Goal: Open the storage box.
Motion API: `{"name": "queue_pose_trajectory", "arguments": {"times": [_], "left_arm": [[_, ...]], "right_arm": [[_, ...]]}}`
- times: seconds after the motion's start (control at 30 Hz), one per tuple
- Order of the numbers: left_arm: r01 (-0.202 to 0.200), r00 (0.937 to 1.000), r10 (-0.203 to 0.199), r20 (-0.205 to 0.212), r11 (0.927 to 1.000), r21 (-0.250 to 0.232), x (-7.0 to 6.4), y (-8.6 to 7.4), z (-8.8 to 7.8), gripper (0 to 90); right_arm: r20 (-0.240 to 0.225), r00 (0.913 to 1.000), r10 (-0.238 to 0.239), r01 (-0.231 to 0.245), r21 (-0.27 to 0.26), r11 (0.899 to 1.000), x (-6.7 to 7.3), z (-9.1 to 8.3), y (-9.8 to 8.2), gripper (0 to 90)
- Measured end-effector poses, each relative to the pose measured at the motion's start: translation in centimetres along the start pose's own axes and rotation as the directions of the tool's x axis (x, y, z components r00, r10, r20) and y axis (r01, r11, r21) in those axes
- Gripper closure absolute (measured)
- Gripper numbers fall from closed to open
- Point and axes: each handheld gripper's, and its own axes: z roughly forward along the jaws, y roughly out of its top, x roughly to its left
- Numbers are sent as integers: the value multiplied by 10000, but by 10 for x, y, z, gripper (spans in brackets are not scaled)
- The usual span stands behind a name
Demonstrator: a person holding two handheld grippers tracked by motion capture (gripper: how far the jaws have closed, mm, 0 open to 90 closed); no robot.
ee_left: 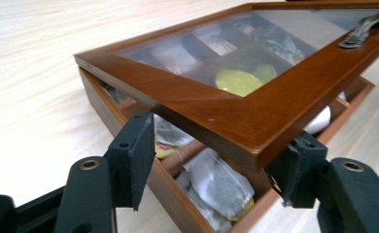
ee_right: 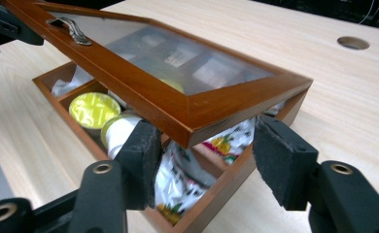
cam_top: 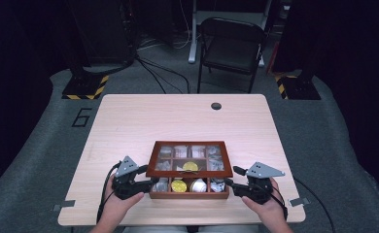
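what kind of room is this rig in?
Probably a lab or recording studio, not a home: a light wooden table on grey floor matting, yellow-black hazard-striped stand bases, black curtains around, loose cables and a black folding chair behind.

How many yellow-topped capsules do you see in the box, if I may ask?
2: one capsule in the open front row, another capsule under the raised glass lid. More may be hidden.
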Motion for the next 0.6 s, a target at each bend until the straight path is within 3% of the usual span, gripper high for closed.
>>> {"name": "queue_pose_trajectory", "arguments": {"times": [0.17,0.47,0.6], "left_arm": [[-312,9991,302,-312,9991,-303,1,11,-2,369],[-157,9997,138,-211,9956,-925,8,30,-1,370],[-298,9986,254,-454,9947,-989,9,35,4,369]], "right_arm": [[107,9999,-71,73,-195,9998,-4,2,12,423],[261,9997,6,12,-686,9976,-10,6,32,410],[314,9992,227,-202,-779,9968,-11,12,37,413]]}}
